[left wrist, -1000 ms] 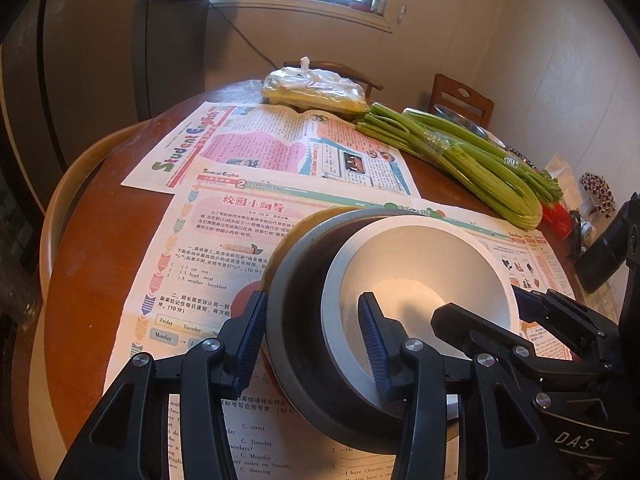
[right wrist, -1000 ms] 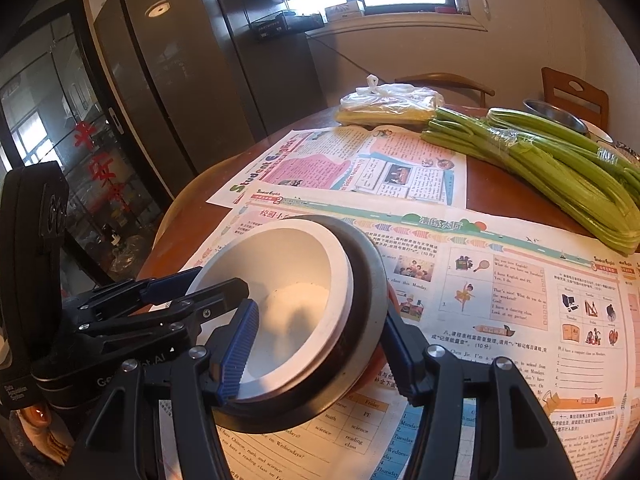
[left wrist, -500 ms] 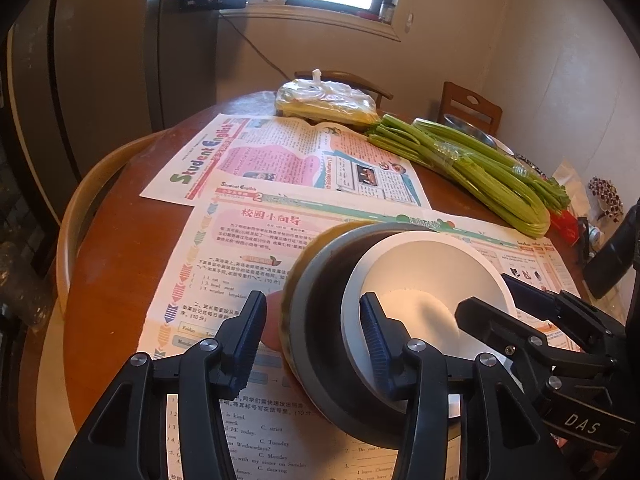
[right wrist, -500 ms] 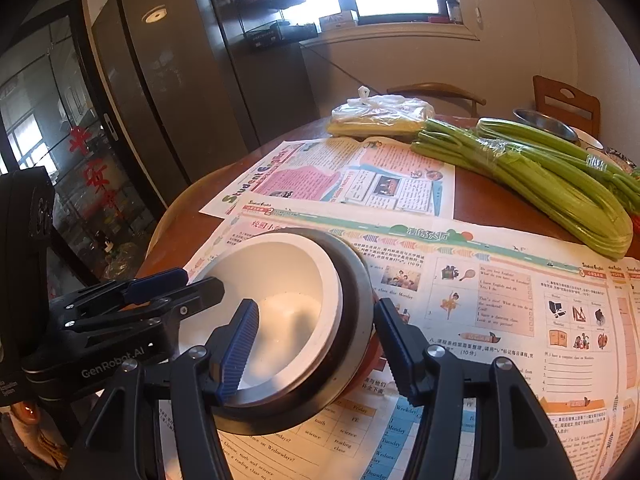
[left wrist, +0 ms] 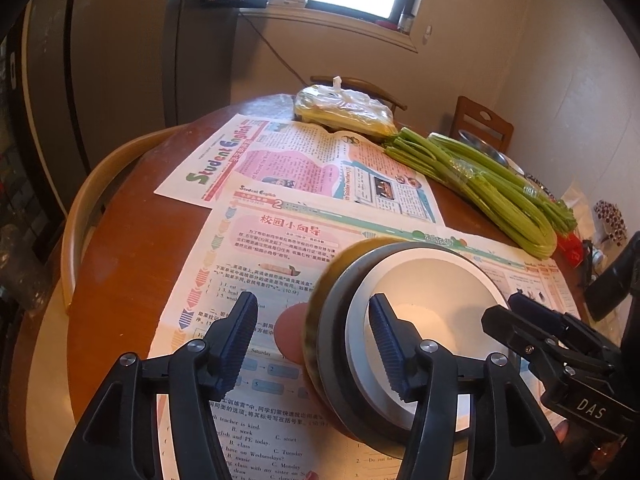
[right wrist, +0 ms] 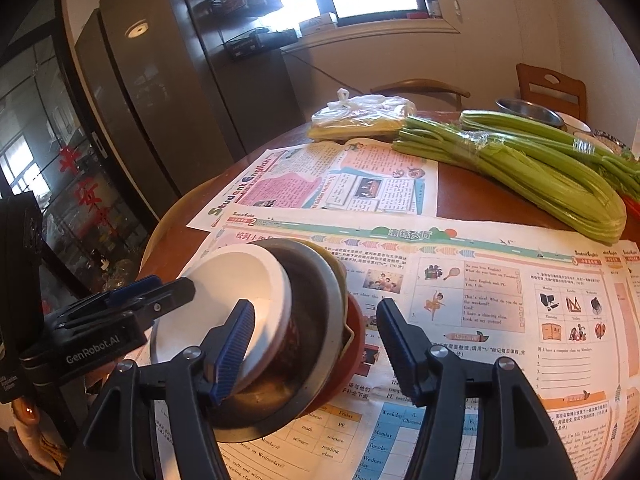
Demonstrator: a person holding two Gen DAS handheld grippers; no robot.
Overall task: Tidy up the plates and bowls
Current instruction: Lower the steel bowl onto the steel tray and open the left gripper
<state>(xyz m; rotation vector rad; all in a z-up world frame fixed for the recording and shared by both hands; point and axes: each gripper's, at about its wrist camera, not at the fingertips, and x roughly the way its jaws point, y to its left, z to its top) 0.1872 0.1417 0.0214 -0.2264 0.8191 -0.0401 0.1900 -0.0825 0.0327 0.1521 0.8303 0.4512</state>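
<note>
the stack of bowls point(left wrist: 400, 332) sits on the newspaper point(left wrist: 280, 240) covering the round worktop point(left wrist: 120, 280), near its front edge: a white bowl point(right wrist: 240, 304) nested in a grey metal bowl point(right wrist: 316, 320), with a red-brown dish point(right wrist: 356, 332) under them, only a sliver of it showing. a yellowish rim peeks out behind the metal one; what it belongs to is hard to tell. the left tongs point(left wrist: 314, 342) straddle the stack's left rim, jaws opening, pads standing off the rim on both sides. the right tongs point(right wrist: 316, 344) straddle the right rim, jaws also opening; the outer pad is clear of the stack, the inner pad sits inside the white bowl, and contact there cannot be judged. the stack's near edge is cut off by the tongs. celery point(right wrist: 540, 168) and a plastic bag point(right wrist: 360, 116) lie further back
</note>
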